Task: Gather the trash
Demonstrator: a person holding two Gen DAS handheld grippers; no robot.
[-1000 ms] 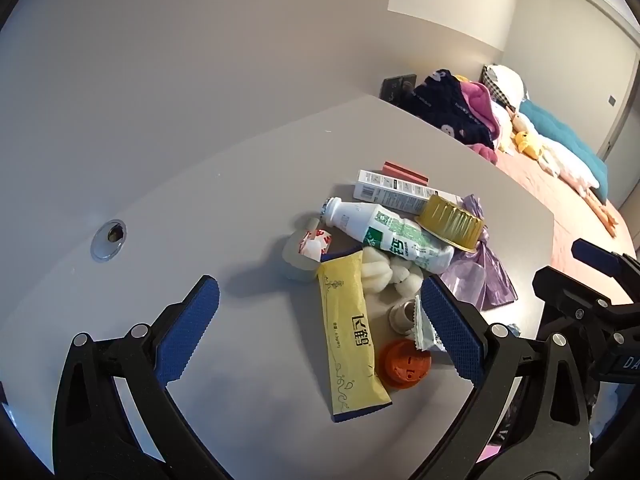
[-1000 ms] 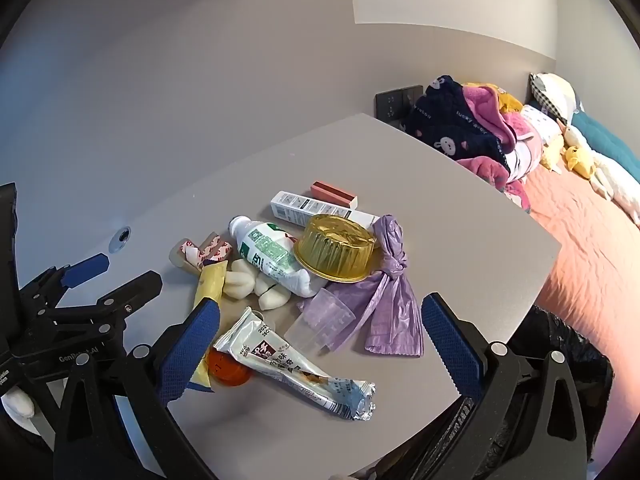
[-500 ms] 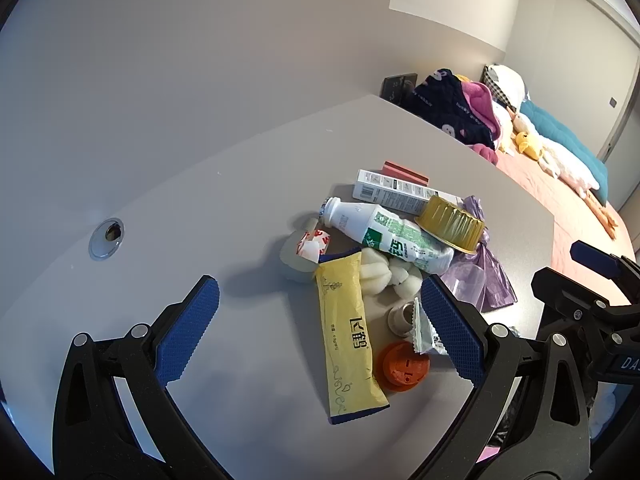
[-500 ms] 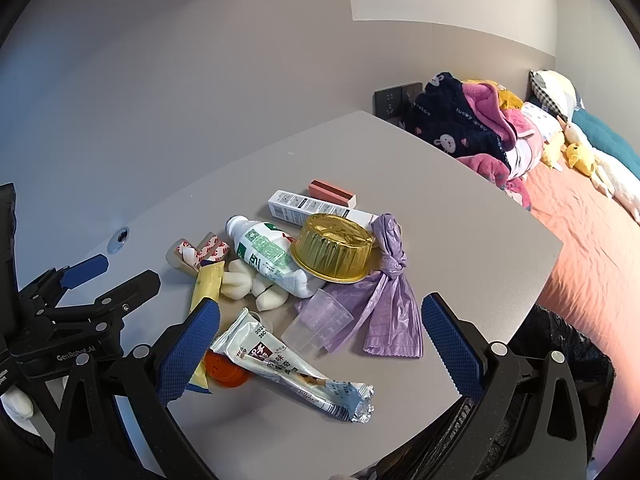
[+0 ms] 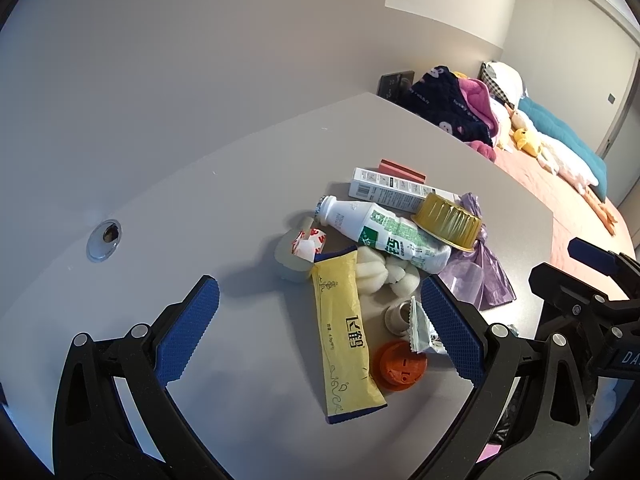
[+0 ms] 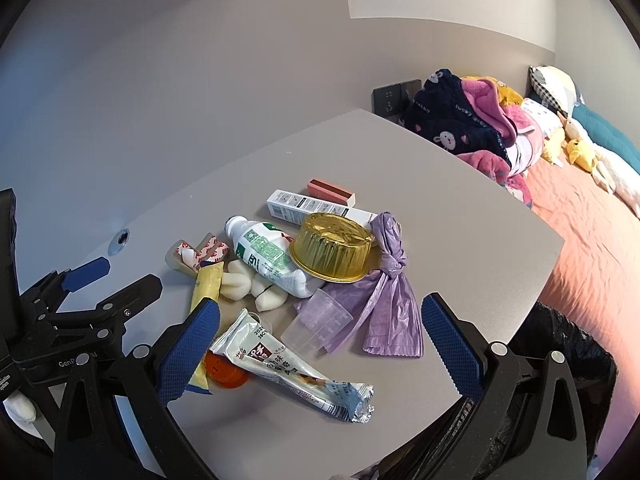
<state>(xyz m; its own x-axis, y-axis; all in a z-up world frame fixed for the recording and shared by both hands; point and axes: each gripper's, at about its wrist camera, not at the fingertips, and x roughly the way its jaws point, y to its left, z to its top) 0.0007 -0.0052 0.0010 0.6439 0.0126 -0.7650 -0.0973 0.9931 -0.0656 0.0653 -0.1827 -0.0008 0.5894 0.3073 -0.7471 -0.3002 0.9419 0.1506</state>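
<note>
My left tool and right tool both gape wide, holding nothing, above the table. Between them lies the trash: yellow sachet, snack wrapper, then milk bottle, gold foil cup.

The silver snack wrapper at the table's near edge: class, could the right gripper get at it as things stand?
Probably yes. The right gripper is open, the silver snack wrapper lies on top between its fingers, and nothing covers it.

Matt grey table, shiny gold foil cup
</note>
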